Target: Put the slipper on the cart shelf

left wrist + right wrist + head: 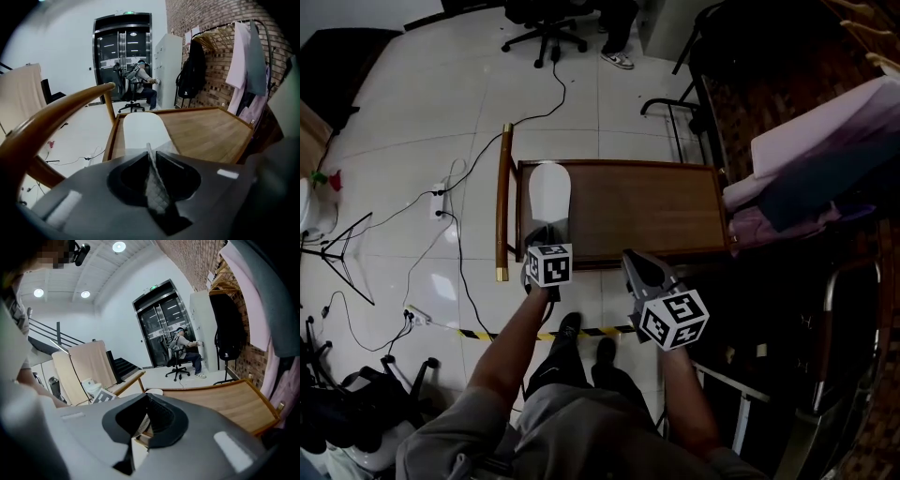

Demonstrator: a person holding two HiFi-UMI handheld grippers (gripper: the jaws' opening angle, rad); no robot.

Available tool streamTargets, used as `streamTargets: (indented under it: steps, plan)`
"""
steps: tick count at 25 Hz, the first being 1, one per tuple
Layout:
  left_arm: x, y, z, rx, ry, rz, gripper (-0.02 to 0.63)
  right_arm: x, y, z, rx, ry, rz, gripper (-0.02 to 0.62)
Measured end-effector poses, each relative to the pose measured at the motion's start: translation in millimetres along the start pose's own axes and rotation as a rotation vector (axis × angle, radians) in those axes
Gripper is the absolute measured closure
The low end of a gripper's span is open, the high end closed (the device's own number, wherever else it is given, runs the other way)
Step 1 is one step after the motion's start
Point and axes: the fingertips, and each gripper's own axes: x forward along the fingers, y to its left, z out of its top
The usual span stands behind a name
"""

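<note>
Lying flat at the left end of the wooden cart shelf [647,206], the white slipper [550,192] points its toe away from the person. At its near end the left gripper [541,234] has its 2 jaws pinched on a thin quilted fold of the slipper. Just right of it, the right gripper [633,262] hovers at the shelf's near edge, jaws drawn together with nothing between them. A curved wooden handle [503,202] flanks the cart's left side.
</note>
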Motion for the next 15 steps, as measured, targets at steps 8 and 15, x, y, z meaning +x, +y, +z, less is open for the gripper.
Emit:
streamTargets:
  steps: [8, 15]
  plan:
    - [-18, -14, 15, 0.014, -0.022, -0.061, 0.583, -15, -2, 5, 0.012, -0.018, -0.043, 0.595]
    - [-63, -52, 53, 0.054, -0.139, -0.237, 0.588, -46, -8, 11, 0.012, -0.053, -0.139, 0.595]
